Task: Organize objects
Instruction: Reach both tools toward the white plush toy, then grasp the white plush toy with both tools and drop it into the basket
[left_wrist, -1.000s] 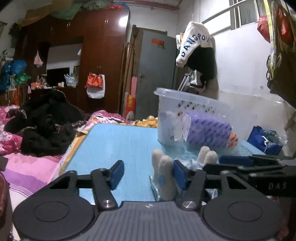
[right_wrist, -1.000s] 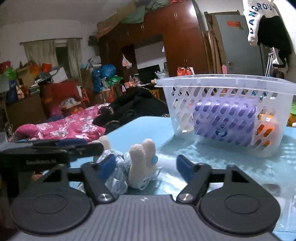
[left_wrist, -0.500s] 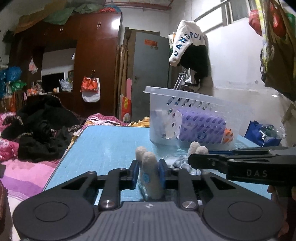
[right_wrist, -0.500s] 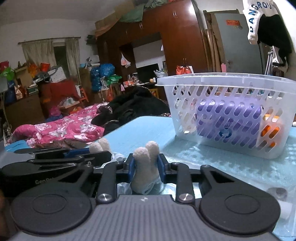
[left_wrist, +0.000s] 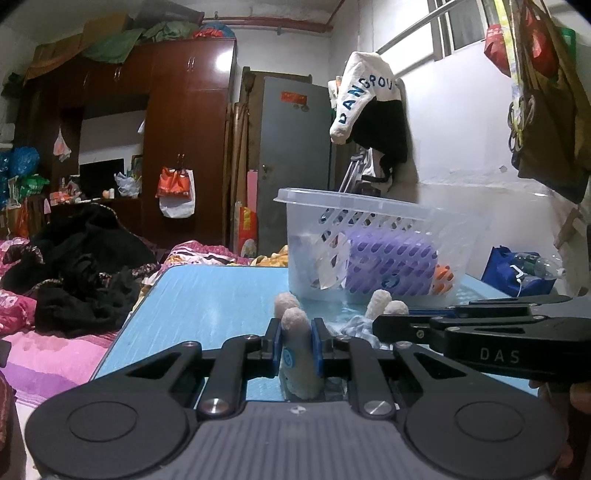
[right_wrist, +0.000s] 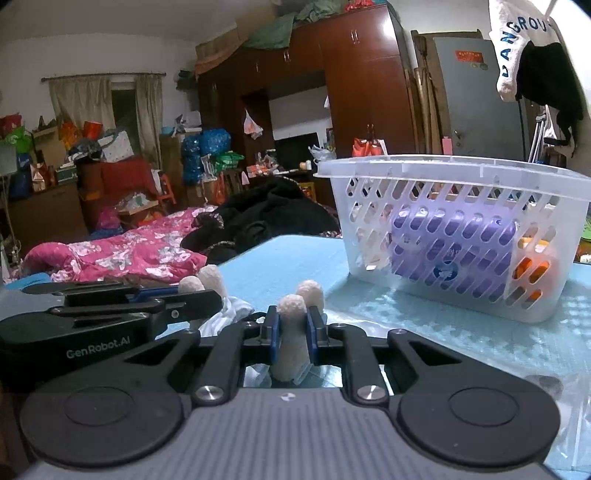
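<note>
A small plush toy in a clear bag lies on the blue table (left_wrist: 207, 302), with cream fuzzy limbs sticking up. My left gripper (left_wrist: 293, 345) is shut on one pair of limbs (left_wrist: 295, 332). My right gripper (right_wrist: 290, 332) is shut on the other pair (right_wrist: 293, 332), which also shows in the left wrist view (left_wrist: 384, 301). The two grippers sit side by side, close together. A clear plastic basket (left_wrist: 354, 206) stands just beyond, also in the right wrist view (right_wrist: 443, 166), holding a purple roll (right_wrist: 454, 243) and an orange item (right_wrist: 532, 266).
A bed with pink bedding (right_wrist: 122, 254) and black clothes (left_wrist: 81, 273) lies left of the table. A wardrobe (left_wrist: 184, 147) and grey door (left_wrist: 291, 162) stand at the back. A blue bag (left_wrist: 517, 273) sits right of the table.
Both grippers closed from open onto the toy's fuzzy limbs, then held their grip. The toy appears slightly raised and nearer to the basket view.
</note>
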